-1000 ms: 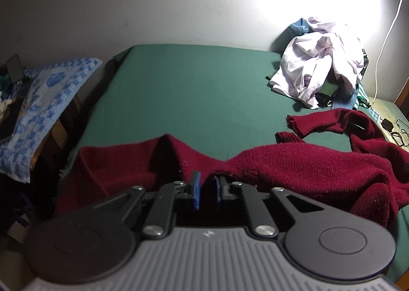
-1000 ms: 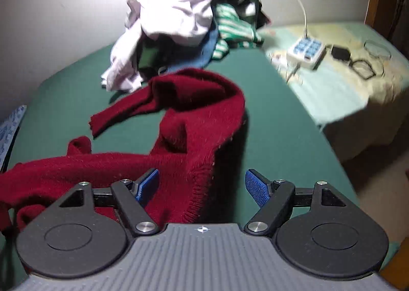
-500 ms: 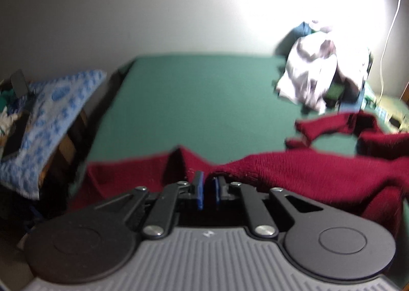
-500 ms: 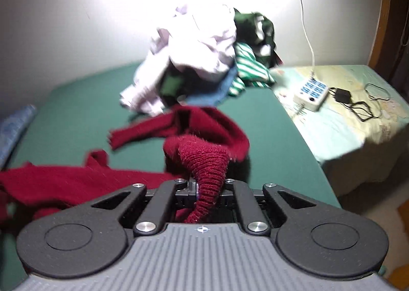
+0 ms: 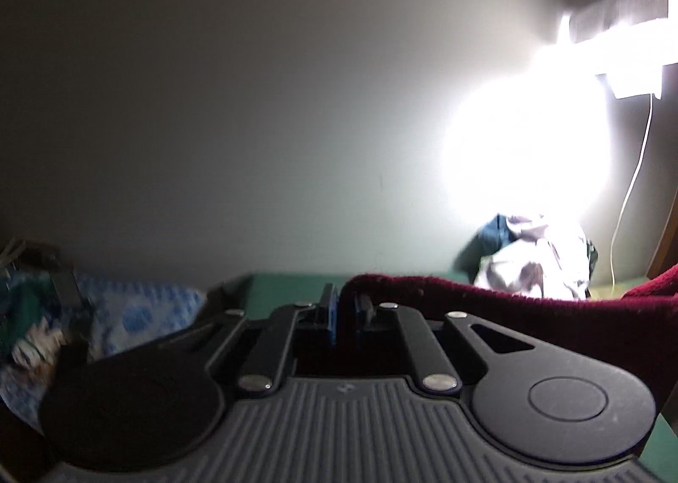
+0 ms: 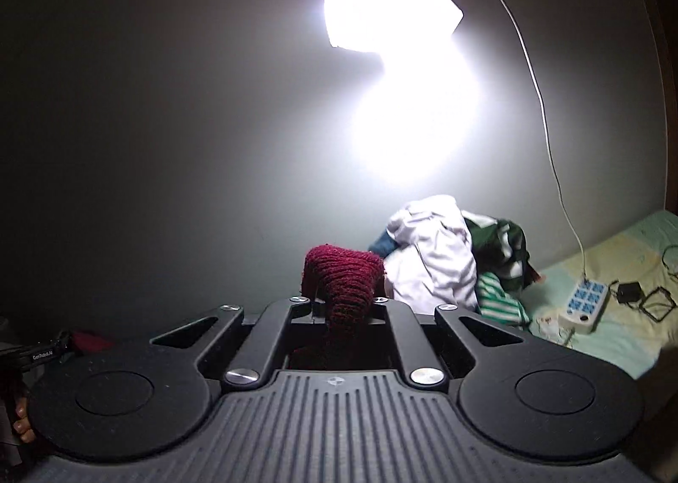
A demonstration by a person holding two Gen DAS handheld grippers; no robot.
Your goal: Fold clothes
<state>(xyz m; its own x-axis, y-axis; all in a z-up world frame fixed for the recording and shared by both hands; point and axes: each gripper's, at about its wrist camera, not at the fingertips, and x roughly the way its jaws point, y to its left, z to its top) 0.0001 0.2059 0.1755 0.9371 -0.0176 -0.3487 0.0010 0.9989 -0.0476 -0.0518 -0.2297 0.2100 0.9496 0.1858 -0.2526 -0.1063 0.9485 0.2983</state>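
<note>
Green bed (image 5: 288, 286) low beyond both sets of jaws, under a glaring wall lamp (image 6: 394, 8). Heap of clothes (image 6: 440, 258) ahead and right of the right jaws. Maroon sweater (image 5: 487, 305) strung up off the bed, running rightward from the left jaws. Left gripper (image 5: 344, 315) clenched on its edge. Right gripper (image 6: 344, 307) clamped on a bunched knit fold bulging above the jaws. Power strip (image 6: 587, 305) far right.
</note>
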